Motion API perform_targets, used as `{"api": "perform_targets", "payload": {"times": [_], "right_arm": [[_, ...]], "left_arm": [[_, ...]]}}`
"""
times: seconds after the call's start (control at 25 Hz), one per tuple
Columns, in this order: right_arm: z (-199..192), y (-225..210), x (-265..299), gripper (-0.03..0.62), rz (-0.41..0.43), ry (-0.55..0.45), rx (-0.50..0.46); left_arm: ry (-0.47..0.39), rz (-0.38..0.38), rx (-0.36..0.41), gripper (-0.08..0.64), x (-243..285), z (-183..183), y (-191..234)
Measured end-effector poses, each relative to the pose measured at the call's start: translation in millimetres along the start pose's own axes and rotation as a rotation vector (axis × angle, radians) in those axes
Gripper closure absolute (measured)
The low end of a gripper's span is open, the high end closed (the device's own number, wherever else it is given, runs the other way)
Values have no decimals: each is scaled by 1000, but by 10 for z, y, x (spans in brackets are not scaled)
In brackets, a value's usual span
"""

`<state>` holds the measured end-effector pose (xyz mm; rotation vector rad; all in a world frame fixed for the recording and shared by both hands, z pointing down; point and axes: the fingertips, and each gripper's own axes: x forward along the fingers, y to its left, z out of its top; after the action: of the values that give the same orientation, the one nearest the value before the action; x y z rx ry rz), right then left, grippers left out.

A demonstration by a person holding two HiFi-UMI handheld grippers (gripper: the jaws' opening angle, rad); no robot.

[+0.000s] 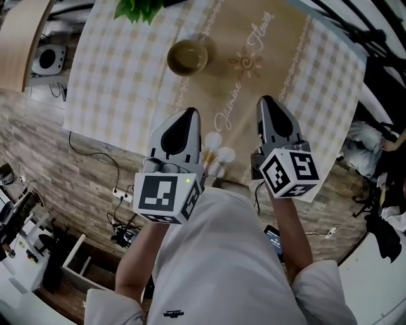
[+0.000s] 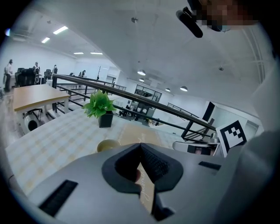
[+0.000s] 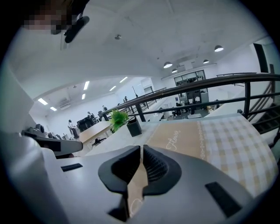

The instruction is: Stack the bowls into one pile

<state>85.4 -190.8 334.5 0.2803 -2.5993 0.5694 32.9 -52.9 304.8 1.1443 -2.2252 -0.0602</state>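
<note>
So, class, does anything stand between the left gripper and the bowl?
Nothing visible does. Only bare tablecloth lies between the left gripper and the bowl. The potted plant stands beyond the bowl, out of the path.

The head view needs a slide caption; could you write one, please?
Left gripper and right gripper, both shut and empty, held over a checked tablecloth, an olive bowl beyond them.
</note>
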Motion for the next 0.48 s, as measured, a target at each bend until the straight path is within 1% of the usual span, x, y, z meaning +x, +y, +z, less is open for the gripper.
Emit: {"api": "perform_targets", "payload": {"times": [0.12,0.28,0.4,0.48], "right_arm": [[-44,21,-120,554,4,-3,-14],[101,-50,-187,554,3,-7,-47],[195,-76,-445,554,-9,-33,-85],[207,-20,-655,554,-18,-51,-111]], "left_arm": [[20,-28,17,538,-33,-87,-88],[31,-72,52,538,99,23,-304],[30,-97,81,538,31,81,-576],[30,-114,102,538,-82,91,-730]]}}
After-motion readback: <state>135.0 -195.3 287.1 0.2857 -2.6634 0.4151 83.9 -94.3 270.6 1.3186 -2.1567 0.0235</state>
